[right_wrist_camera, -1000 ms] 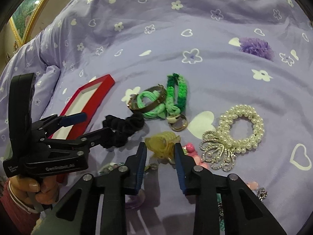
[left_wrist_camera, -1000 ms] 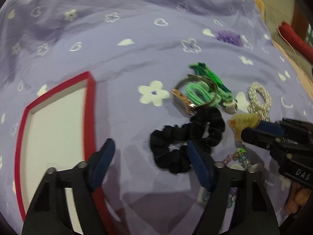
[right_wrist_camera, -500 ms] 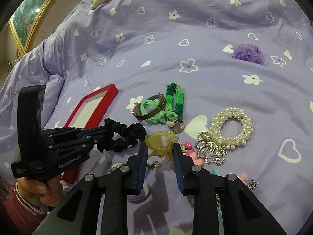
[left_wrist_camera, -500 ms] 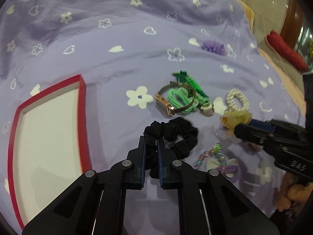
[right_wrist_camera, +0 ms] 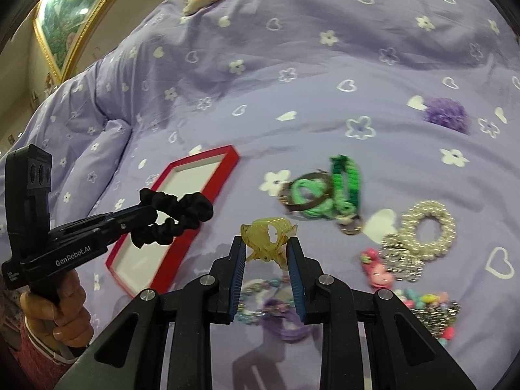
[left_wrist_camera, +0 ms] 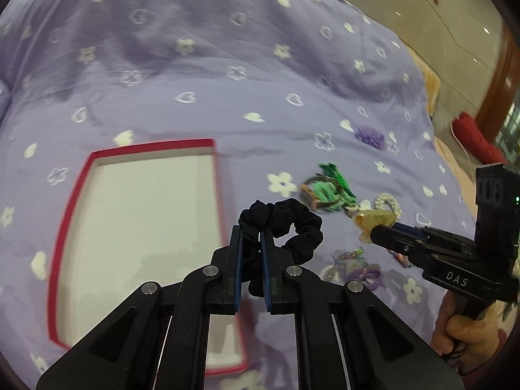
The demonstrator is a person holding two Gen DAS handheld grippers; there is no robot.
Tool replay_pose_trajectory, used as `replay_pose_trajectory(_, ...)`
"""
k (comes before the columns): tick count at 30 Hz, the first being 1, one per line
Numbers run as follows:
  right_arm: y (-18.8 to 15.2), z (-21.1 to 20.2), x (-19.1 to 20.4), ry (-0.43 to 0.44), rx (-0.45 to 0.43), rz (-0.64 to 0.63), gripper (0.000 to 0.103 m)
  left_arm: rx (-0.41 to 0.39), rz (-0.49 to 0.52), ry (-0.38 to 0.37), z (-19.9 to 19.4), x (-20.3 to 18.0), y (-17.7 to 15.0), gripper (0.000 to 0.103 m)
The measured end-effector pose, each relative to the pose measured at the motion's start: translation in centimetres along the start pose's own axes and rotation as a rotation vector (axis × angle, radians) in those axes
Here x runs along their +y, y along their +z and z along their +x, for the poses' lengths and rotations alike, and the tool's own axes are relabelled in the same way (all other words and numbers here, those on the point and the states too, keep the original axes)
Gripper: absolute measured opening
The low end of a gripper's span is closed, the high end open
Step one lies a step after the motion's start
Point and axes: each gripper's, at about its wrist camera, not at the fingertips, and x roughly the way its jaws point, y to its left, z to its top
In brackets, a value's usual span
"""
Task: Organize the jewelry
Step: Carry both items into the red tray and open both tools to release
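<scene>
My left gripper (left_wrist_camera: 251, 232) is shut on a black scrunchie (left_wrist_camera: 292, 227) and holds it in the air just right of the red-rimmed white tray (left_wrist_camera: 143, 221). In the right wrist view the scrunchie (right_wrist_camera: 175, 211) hangs over the tray (right_wrist_camera: 227, 165). My right gripper (right_wrist_camera: 265, 247) is shut on a yellow hair claw clip (right_wrist_camera: 268, 235), lifted off the bed; the clip also shows in the left wrist view (left_wrist_camera: 373, 219).
On the purple bedspread lie a green braided cord with a watch (right_wrist_camera: 325, 191), a pearl bracelet with a silver brooch (right_wrist_camera: 422, 227), a pink charm (right_wrist_camera: 377, 266), bead strands (right_wrist_camera: 429, 305), a purple band (right_wrist_camera: 286, 321) and a purple pom-pom (right_wrist_camera: 447, 113).
My left gripper closed on the black scrunchie, lifted it and carried it left toward the tray. My right gripper raised the yellow clip off the bedspread.
</scene>
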Motion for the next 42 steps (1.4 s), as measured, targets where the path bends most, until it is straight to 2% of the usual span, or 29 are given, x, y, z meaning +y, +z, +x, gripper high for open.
replay_pose_trajectory(12, 1.0, 3.4, 7.3, 0.111, 0.028, -0.101, 0.026, -0.021, -0.146, 0.090, -2.2, 7.4, -1.2, 0.009)
replay_pose_trajectory(23, 2.1, 9.1, 12.6, 0.178, 0.092, -0.184, 0.026, 0.003, -0.227, 0.156, -1.0, 12.5, -2.1, 0.009)
replay_pose_trajectory(28, 2.5, 12.7, 13.4, 0.155, 0.148, -0.211, 0.026, 0.036, -0.261, 0.169, 1.1, 14.4, -1.9, 0.009)
replay_pose_trajectory(37, 2.7, 16.7, 13.9, 0.110, 0.233, -0.272, 0.026, 0.108, -0.307, 0.174, 4.6, 16.7, -2.1, 0.009)
replay_pose_trajectory(42, 2.6, 17.4, 14.0, 0.101, 0.254, -0.301, 0.027, 0.148, -0.308, 0.193, 5.5, 16.8, -2.7, 0.017)
